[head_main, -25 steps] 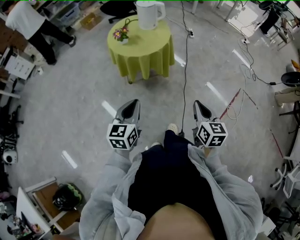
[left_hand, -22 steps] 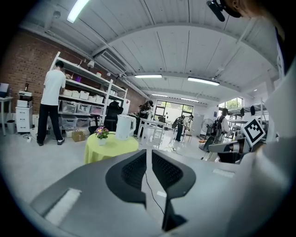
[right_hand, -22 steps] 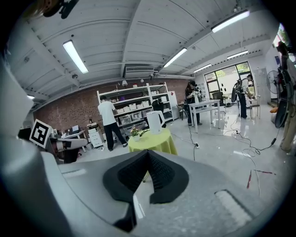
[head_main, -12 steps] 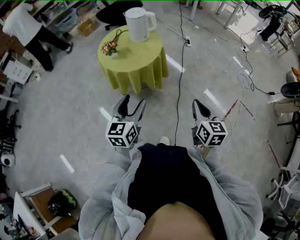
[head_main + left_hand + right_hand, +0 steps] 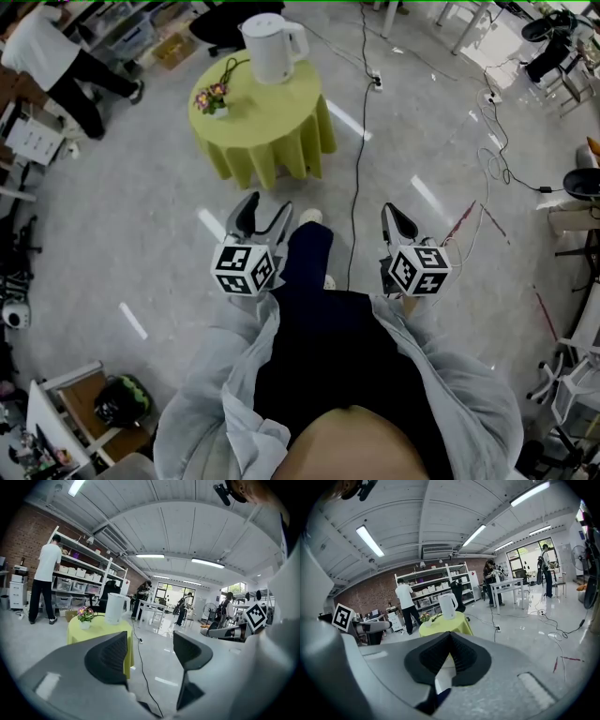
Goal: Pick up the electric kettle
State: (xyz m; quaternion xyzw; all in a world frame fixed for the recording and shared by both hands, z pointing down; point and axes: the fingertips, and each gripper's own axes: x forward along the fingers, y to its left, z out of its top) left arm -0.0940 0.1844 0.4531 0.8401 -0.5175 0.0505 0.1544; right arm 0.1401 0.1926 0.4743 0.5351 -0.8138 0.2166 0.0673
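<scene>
The white electric kettle [image 5: 270,47] is being borne upright by a small round table [image 5: 272,127] draped in a yellow-green cloth. It is being shown toward the table's far edge in the head view, with its handle turned to the right. A small pot of flowers [image 5: 214,97] is being carried on the same cloth, to the kettle's left and apart from it. Both grippers are being held over the grey floor, well short of the table. The left gripper [image 5: 264,210] is being opened, its jaws wide apart with nothing between them. The right gripper [image 5: 394,214] is being held clenched, its pads met at the tips and empty. A black cable [image 5: 357,169] is being shown running along the floor between the two grippers.
</scene>
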